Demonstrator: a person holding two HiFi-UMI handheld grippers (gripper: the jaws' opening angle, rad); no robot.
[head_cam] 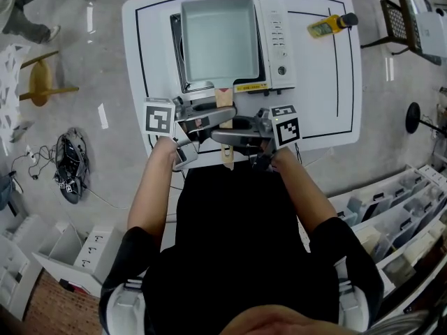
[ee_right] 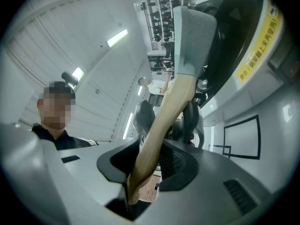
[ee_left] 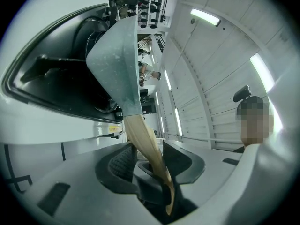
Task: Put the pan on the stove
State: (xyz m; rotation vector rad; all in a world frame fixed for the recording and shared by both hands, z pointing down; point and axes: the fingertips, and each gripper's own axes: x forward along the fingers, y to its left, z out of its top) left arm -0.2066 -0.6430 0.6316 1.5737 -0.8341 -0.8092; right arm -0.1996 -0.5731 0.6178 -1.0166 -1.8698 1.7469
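Note:
A square grey pan (head_cam: 220, 39) sits on the white stove (head_cam: 276, 40) on the table, its wooden handle (head_cam: 224, 98) pointing toward me. My left gripper (head_cam: 221, 118) reaches in from the left and is shut on the handle. My right gripper (head_cam: 225, 138) comes from the right and is shut on the handle nearer its end. In the left gripper view the handle (ee_left: 143, 137) runs between the jaws of the left gripper (ee_left: 147, 161) up to the pan (ee_left: 115, 55). In the right gripper view the handle (ee_right: 171, 107) crosses the right gripper (ee_right: 157, 161).
A yellow bottle (head_cam: 328, 25) lies at the back right of the white table (head_cam: 321, 96). A wooden stool (head_cam: 42, 79) and cables (head_cam: 70, 162) are on the floor to the left. A chair (head_cam: 401, 12) stands at back right and shelving (head_cam: 398, 215) at the right.

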